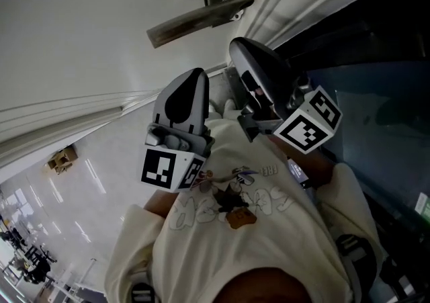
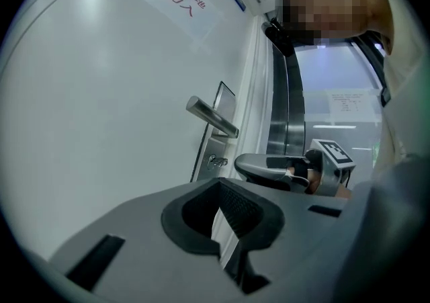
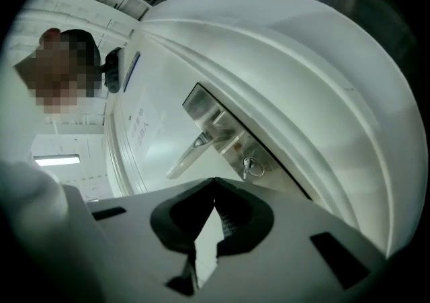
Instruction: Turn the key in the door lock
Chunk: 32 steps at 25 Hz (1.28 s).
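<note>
Nearest the head camera, the person's cream sweatshirt (image 1: 269,228) fills the lower frame. Above it the left gripper (image 1: 190,83) and the right gripper (image 1: 245,53) are both raised toward the white door (image 1: 80,39), the right one closer to the lever handle (image 1: 200,18). The key cannot be seen from here. In the left gripper view, the jaws meet at the tips with nothing between them, and the gripper is held back from the door. Beyond it the lever handle (image 2: 212,117) projects from the lock plate (image 2: 209,142), and the key (image 2: 216,160) sits in the plate below the handle. The right gripper (image 2: 245,164) is near the plate but apart from the key. In the right gripper view, these jaws are likewise closed tip to tip and empty. The key (image 3: 252,167), with a ring hanging from it, is seated in the lock plate (image 3: 225,135) just past the jaw tips and is untouched. In my judgement the step in hand is the approach: there is no grip on the key and the turn has not begun. The next move calls for the right jaws to part, advance squarely over the key's head, close firmly on it, then roll about the key's own axis. The main risk is pinching the loose ring instead of the head.
</note>
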Available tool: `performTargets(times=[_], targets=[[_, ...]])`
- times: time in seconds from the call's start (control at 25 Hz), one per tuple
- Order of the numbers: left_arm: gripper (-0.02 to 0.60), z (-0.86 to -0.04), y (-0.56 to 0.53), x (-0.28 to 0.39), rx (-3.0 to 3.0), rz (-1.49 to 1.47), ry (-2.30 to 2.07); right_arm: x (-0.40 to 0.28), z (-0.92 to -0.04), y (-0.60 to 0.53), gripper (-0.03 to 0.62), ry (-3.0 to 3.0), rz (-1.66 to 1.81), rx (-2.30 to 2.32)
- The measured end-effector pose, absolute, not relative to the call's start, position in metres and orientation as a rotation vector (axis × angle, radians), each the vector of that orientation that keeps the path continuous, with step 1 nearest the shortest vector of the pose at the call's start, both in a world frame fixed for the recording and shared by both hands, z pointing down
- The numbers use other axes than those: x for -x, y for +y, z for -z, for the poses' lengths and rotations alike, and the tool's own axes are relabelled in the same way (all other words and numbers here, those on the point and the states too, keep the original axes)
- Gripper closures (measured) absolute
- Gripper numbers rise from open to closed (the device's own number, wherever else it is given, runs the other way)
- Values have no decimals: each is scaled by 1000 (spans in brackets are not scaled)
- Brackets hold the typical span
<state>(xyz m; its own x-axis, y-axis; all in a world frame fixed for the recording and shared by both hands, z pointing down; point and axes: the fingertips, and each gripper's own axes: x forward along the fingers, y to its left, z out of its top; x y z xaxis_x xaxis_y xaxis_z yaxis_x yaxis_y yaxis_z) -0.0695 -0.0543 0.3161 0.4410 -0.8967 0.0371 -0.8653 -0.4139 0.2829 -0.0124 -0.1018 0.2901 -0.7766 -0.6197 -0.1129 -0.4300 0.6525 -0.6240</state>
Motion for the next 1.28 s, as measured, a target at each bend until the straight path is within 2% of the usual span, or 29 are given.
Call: performTargets(times=[0.32, 0.52, 1.28], targets=[[577, -316, -53, 60, -2468, 199, -1513, 20, -325, -108, 587, 2611, 908, 789], [577, -308, -55, 34, -2471, 196, -1478, 7, -317, -103, 588, 2668, 902, 775], [577, -312, -48, 44, -2461, 201, -1460, 30, -319, -94, 588, 2628, 955, 750]])
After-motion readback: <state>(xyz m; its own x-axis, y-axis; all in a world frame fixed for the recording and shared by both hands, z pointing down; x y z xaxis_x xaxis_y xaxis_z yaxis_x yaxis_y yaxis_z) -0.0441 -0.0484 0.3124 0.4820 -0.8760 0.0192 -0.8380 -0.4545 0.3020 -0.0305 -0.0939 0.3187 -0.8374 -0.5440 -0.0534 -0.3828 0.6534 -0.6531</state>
